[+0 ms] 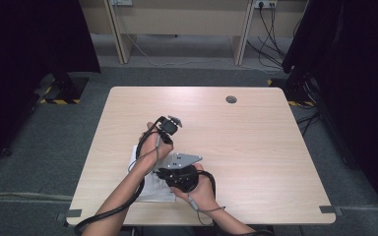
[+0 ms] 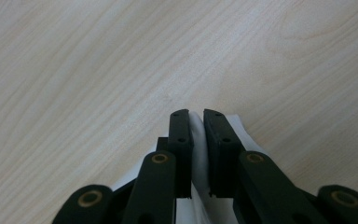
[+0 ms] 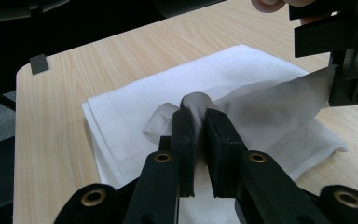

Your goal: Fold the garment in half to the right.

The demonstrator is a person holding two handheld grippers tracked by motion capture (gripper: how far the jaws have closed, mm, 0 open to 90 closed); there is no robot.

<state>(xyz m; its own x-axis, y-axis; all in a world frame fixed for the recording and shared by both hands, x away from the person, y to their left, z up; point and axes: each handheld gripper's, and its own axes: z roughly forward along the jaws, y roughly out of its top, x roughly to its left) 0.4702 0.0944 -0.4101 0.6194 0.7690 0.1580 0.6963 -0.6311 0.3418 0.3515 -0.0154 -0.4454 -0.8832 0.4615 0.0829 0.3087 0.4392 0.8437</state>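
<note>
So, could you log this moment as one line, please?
left gripper: shut on white cloth | right gripper: shut on white cloth | table: cloth partly lifted

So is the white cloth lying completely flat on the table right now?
No, the right gripper pinches up a fold of the white cloth, and the left gripper lifts another corner off the table.
</note>
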